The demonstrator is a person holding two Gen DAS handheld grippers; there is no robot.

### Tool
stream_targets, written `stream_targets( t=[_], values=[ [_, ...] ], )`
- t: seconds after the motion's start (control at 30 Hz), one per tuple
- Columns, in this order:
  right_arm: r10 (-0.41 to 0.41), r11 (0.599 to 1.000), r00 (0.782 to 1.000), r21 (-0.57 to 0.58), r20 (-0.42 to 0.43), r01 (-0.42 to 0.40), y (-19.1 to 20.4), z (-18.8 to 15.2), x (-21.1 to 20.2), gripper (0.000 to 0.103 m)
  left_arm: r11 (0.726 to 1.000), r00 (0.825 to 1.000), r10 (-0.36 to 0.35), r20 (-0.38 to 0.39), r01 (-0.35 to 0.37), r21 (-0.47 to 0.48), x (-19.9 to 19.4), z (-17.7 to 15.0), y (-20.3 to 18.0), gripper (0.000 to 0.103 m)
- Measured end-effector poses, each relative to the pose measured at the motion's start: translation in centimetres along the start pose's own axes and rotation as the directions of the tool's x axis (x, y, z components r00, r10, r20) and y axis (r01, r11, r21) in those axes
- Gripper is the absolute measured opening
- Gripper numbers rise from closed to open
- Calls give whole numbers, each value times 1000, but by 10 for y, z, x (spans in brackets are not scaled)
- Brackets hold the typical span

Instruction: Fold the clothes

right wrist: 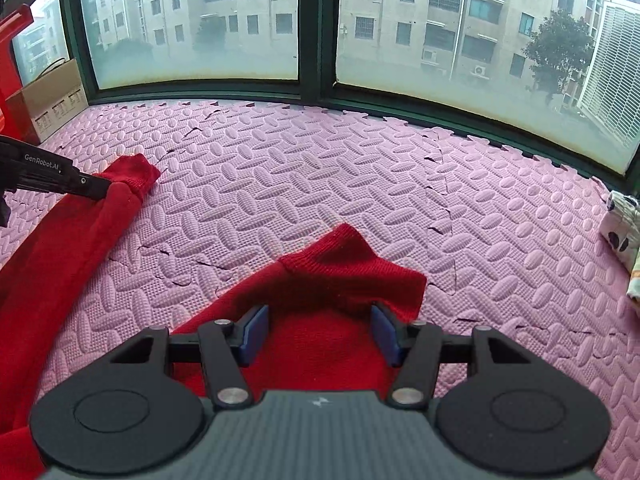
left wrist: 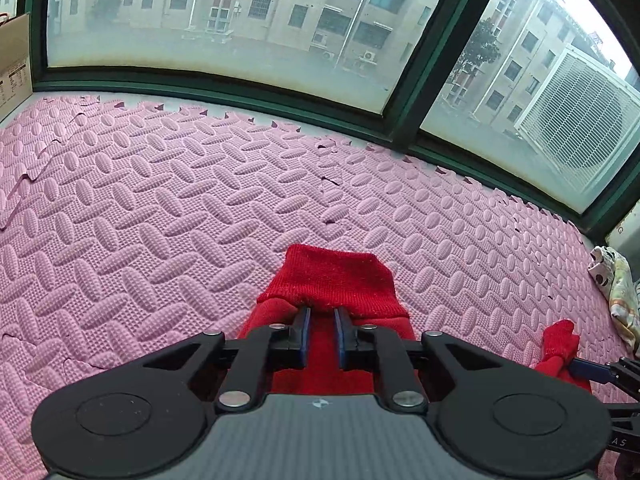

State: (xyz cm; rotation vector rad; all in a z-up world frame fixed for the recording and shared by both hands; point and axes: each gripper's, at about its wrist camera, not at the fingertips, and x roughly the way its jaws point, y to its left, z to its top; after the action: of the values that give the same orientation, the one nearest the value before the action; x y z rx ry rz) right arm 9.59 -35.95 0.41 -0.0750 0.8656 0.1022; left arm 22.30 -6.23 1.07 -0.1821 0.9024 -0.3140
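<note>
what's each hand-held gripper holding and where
Left hand-held gripper pinches one ribbed cuff of the red sweater. Right hand-held gripper is open around the other cuff, not clamped.

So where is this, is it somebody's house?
Probably a home, on a window ledge high up in a flat. Pink foam puzzle mats cover the surface, big windows show apartment blocks outside, and a red garment lies there for folding.
</note>
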Motion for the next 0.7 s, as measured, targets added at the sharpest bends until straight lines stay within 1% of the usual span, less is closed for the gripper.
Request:
stream_targets(
  t=[0.07,0.1,0.17,0.2,0.27,0.33,0.43,0.5,0.63,0.7],
  values=[
    [-20,1000,1000,-4,3,20,-2,5,6,58,1000,1000,11,11,-12,7,4,4,0,15],
    [-24,1000,1000,2,3,24,-4,7,8,63,1000,1000,13,16,-13,6,6,6,1,15],
    [-27,1000,1000,15,2,27,-8,12,13,69,1000,999,26,26,-26,6,10,12,2,15],
    [-13,1000,1000,25,0,13,-13,14,14,68,1000,999,31,30,-31,1,11,14,2,15],
    [-14,1000,1000,23,6,14,-14,15,11,68,1000,999,23,28,-23,-9,9,16,2,15],
    [-11,1000,1000,0,11,11,-12,15,5,68,1000,999,20,36,-20,-3,4,17,1,15],
    [34,999,999,-42,2,-34,0,10,-10,68,1000,999,13,41,-14,6,-13,13,0,21],
    [64,995,998,-70,-5,-65,7,6,-20,68,1000,1000,2,30,-2,0,-25,9,0,31],
    [116,985,993,-122,-23,-118,21,-1,-37,68,999,1000,-13,6,12,38,-55,-11,-2,33],
    [152,971,987,-179,-48,-158,36,-13,-48,68,998,1000,-18,-4,18,68,-69,-23,-4,36]
  ],
)
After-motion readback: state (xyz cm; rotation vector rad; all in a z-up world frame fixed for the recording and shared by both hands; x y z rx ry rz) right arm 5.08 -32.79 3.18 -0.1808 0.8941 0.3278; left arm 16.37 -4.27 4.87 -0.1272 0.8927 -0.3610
